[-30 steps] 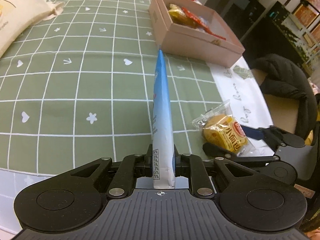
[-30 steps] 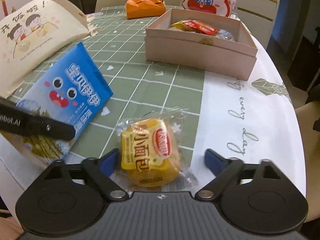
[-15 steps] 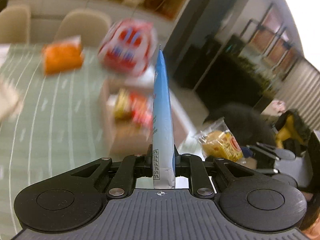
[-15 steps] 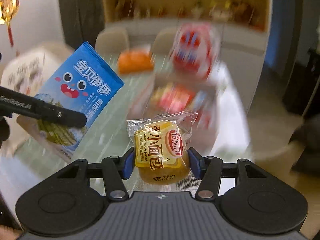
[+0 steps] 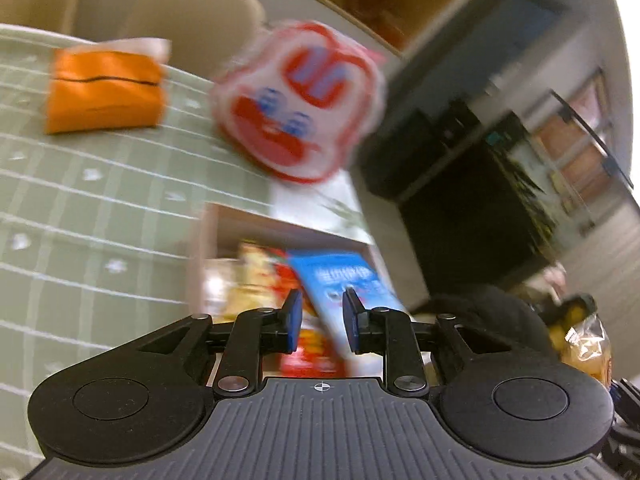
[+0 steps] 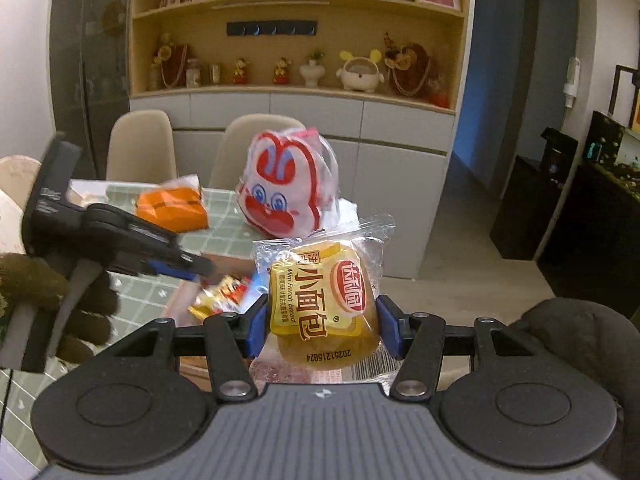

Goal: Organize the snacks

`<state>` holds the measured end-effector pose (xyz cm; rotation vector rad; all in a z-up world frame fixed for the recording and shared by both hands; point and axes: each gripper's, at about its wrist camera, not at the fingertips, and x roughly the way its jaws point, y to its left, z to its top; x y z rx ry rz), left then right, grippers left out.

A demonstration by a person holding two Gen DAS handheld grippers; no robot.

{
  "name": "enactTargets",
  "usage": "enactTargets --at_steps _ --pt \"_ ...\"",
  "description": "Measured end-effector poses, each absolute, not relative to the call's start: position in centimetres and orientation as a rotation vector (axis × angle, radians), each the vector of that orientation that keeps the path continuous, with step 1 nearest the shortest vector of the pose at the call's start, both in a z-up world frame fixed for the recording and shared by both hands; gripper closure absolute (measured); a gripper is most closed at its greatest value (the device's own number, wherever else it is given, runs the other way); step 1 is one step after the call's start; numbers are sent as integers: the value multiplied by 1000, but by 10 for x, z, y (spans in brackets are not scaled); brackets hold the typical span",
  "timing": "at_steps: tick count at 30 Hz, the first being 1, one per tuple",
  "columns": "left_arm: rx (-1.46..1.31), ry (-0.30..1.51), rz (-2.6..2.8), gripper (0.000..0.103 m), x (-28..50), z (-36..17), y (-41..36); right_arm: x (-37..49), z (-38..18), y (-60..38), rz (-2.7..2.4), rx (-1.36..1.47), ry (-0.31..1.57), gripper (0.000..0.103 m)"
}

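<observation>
My left gripper (image 5: 320, 320) is open and empty above the pink cardboard box (image 5: 248, 220). The blue snack packet (image 5: 344, 280) lies in the box beside red and yellow snacks (image 5: 260, 276). My right gripper (image 6: 322, 326) is shut on a yellow mini bread packet (image 6: 320, 300) and holds it in the air over the near end of the box. The left gripper also shows in the right wrist view (image 6: 176, 264), held by a gloved hand (image 6: 48, 300). The left wrist view is blurred.
A white and red rabbit-shaped bag (image 6: 280, 192) stands on the green checked tablecloth (image 5: 80, 208) behind the box. An orange packet (image 6: 172, 206) lies to its left. Two beige chairs (image 6: 140, 144) stand behind the table. A dark jacket (image 6: 572, 336) lies at the right.
My left gripper opened and let the blue packet drop into the box. My right gripper kept lifting the bread packet and moved toward the box.
</observation>
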<state>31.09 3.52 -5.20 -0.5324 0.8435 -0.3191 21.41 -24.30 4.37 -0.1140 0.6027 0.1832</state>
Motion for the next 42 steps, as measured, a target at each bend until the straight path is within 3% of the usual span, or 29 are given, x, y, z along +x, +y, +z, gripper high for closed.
enactTargets --at_steps 8,14,17,22,30,42 --pt "-449 698 -217 77 215 -14 67 260 41 -219 278 -7 667 48" --pt "-212 615 -166 78 160 33 39 301 42 -185 359 94 760 44" --pt "-175 619 -173 81 141 43 24 279 51 -189 362 104 737 33" --pt "-143 673 -161 84 115 39 -6 213 66 -209 313 68 718 26" --pt "-138 772 -169 85 89 35 -29 137 40 -226 316 68 829 25" --pt "-96 791 -186 85 75 33 -39 112 31 -221 295 46 846 25"
